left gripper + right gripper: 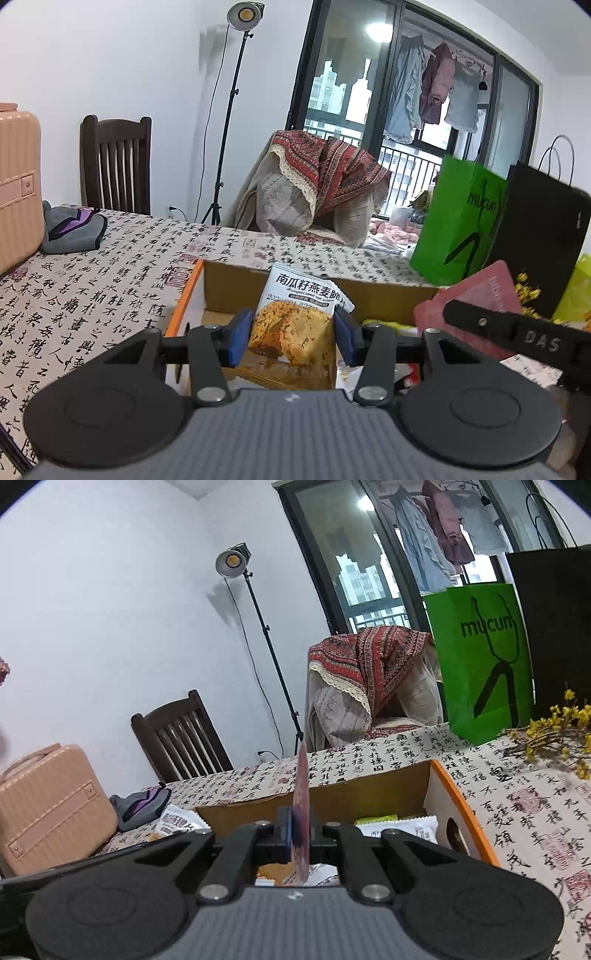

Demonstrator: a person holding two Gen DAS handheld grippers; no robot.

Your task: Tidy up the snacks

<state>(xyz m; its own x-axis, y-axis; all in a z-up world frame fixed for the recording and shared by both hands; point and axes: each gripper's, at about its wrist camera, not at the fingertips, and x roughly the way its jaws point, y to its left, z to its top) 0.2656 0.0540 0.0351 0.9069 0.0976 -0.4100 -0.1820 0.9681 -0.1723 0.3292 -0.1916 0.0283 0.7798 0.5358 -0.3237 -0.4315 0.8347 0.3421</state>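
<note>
My left gripper (293, 338) is shut on a pumpkin-seed oat crisp packet (295, 317), white on top with a biscuit picture, held upright over the open cardboard box (229, 284) with an orange rim. My right gripper (300, 834) is shut on a thin pink packet (302, 812), seen edge-on, above the same box (369, 794). That pink packet also shows flat in the left wrist view (476, 299), with the right gripper's black arm (517, 338) in front. More white and green snack packets (402, 827) lie in the box. The oat packet shows at the left (177, 823).
The table has a calligraphy-print cloth (92, 288). A pink suitcase (51, 808) and a grey-purple pouch (74, 229) sit at the left. A green bag (458, 221), a black bag (546, 236) and yellow dried flowers (554, 727) stand at the right. A chair and a lamp stand are behind.
</note>
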